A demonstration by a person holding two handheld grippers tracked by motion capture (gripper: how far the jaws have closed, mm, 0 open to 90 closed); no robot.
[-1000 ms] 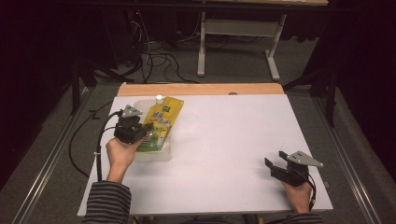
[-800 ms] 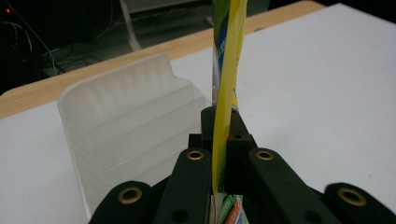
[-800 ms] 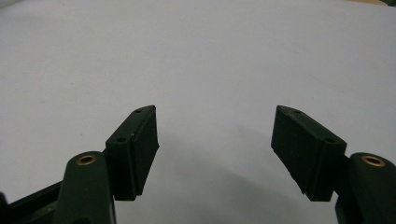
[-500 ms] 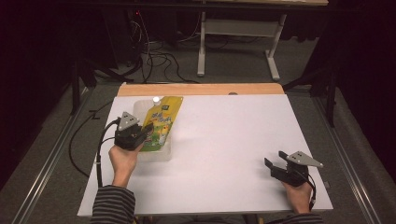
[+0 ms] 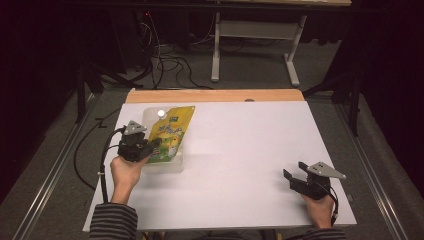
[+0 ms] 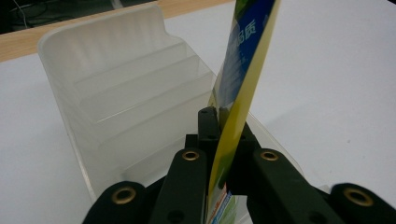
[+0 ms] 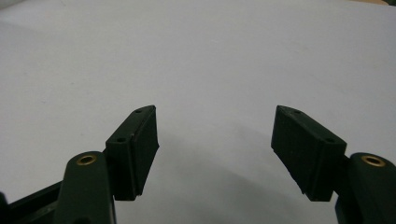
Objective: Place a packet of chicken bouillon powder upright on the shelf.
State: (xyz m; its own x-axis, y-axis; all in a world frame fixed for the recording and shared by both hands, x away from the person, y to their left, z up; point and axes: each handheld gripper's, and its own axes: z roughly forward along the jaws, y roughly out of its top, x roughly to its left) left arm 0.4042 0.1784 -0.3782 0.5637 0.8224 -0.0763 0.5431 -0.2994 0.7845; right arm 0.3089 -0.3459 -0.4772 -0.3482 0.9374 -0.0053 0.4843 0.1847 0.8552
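The table (image 5: 240, 150) was mostly bare. The clear slotted rack (image 6: 116, 79) looked light — could tip. Left gripper (image 6: 223, 135) was clenched on the yellow pouch (image 5: 170, 134) over it; right gripper (image 7: 215, 149) sat released — nothing steadying the rack.

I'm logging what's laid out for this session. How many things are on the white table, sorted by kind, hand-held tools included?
Yellow pouch: 1
Translucent plastic rack: 1
Hand-held tools: 2, the left tool shut on the pouch and the right tool open
Total: 4
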